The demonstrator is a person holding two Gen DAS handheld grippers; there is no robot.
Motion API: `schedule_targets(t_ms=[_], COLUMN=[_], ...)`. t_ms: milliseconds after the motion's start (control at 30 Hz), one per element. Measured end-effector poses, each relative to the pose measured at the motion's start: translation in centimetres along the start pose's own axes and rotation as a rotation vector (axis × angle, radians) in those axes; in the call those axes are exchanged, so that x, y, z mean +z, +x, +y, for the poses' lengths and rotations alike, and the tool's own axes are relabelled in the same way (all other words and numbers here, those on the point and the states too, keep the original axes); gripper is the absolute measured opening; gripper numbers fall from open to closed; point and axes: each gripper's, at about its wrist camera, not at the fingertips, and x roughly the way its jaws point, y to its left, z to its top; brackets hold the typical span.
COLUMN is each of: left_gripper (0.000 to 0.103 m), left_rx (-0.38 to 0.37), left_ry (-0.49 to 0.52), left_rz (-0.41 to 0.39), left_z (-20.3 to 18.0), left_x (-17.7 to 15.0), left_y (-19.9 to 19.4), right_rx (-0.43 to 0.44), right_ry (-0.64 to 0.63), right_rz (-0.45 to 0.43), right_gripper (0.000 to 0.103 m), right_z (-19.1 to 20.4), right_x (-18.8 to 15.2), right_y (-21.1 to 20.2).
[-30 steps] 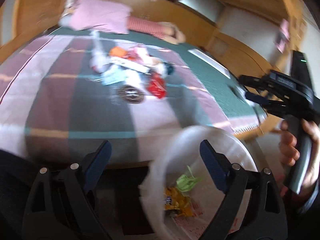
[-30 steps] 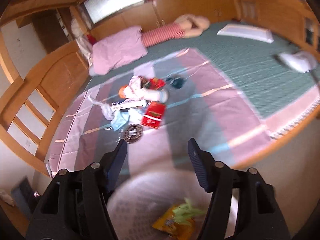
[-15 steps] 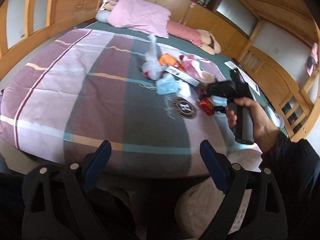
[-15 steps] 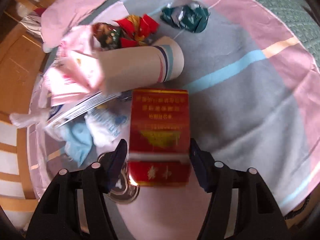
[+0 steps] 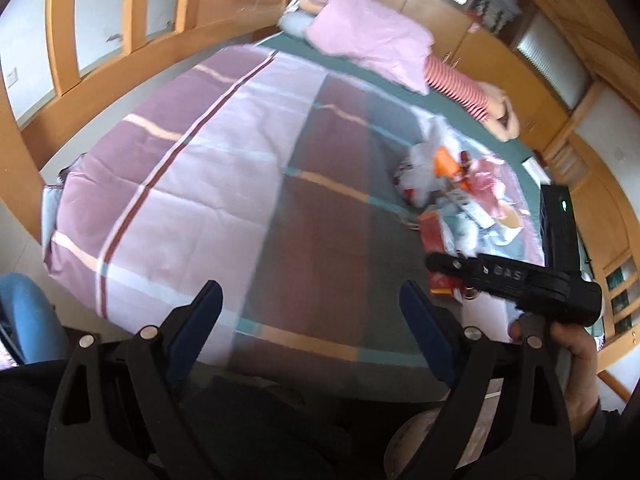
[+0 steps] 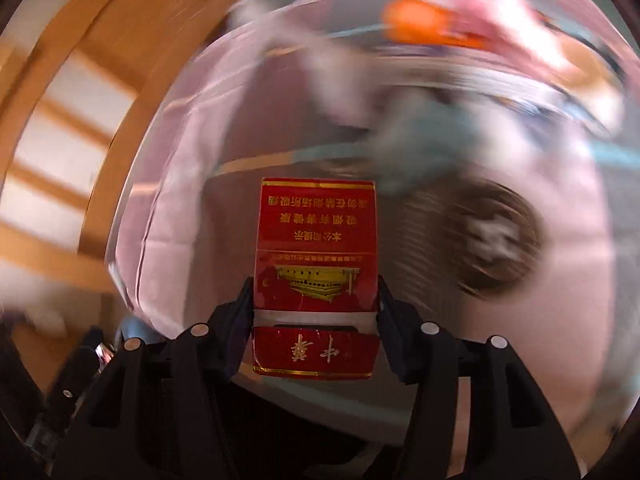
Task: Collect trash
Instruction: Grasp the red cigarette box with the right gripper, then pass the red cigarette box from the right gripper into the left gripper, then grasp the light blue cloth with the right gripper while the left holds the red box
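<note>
A red cigarette pack (image 6: 316, 248) with gold print stands between the pads of my right gripper (image 6: 316, 292). Both pads touch its sides while the jaws are opening slightly. The pack looks sharp while the bed behind it is smeared. In the left wrist view the same pack (image 5: 440, 282) shows under the black right gripper, which a hand (image 5: 576, 352) holds at the near side of the trash pile (image 5: 452, 196). My left gripper (image 5: 310, 286) hangs open over the bed's near edge with nothing between its fingers.
The checked pink and grey bedspread (image 5: 200, 168) covers the bed, with a pink pillow (image 5: 368, 32) at its far end. A round brown disc (image 6: 492, 240), a crumpled blue piece (image 6: 420, 148) and an orange item (image 6: 416, 24) lie near the pack. A pale bin rim (image 5: 404, 444) shows below.
The right gripper dropped from above the bin to the pile and closed around the red pack. The left view swung from the bin up and leftwards across the bed.
</note>
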Motion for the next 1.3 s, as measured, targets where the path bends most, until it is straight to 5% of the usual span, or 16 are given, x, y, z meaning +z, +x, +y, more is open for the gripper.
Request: schedule_targets(t_ms=[100,200,300,333,400,467,500,667,833,900,1033,1300], left_gripper=[0.091,0.092,0.092,0.092,0.092,0.092,0.092,0.094,0.094,0.094,0.063,0.057], left_rx=[0.009,0.015,-0.007,-0.021,-0.05,-0.083,-0.095,-0.115,-0.054,-0.008,0.052,0.039], left_ry=[0.0,-0.017,-0.034,-0.031,-0.026,-0.033,-0.039,-0.029,0.053,0.098,0.159,0.193], left_rz=[0.0,0.02,0.053,0.067,0.095,0.13,0.143,0.232,0.283,0.309,0.316,0.216], left_z=[1.1,1.8,1.7,1.3,0.6,-0.3,-0.6,-3.8,-8.4,-9.9,-11.2,-11.3], left_x=[0.4,0.5,0.7,0.8,1.0,1.2,1.3,1.9,2.4,2.2,1.7,0.9], left_y=[0.2,0.9,2.0,2.5,3.7,5.1,5.6,9.7,14.6,16.5,18.1,15.7], right_rx=[-0.037,-0.183,-0.375,-0.395,-0.376,-0.354,-0.314,-0.197,-0.129,-0.137,-0.156,-0.29], right_ry=[0.004,0.108,0.154,0.149,0.142,0.125,0.145,0.103,0.108,0.103,0.066,0.011], right_rz=[-0.086,-0.177,-0.15,-0.13,-0.118,-0.129,-0.129,-0.183,-0.288,-0.334,-0.419,-0.471], right_gripper=[0.068,0.069,0.068,0.061,0.049,0.018,0.015,0.013,0.013,0.013,0.013,0.013], right_z=[-0.2,-2.6,-5.4,-5.7,-6.4,-6.2,-6.3,-5.1,-5.7,-6.0,-7.0,-7.2], right_x=[2.1,4.0,5.7,5.8,5.9,5.7,5.4,2.5,-2.7,-4.1,-8.6,-12.5], right_y=[-0.4,-0.6,1.5,2.3,3.3,2.7,1.9,-4.0,-11.4,-14.1,-19.0,-21.9])
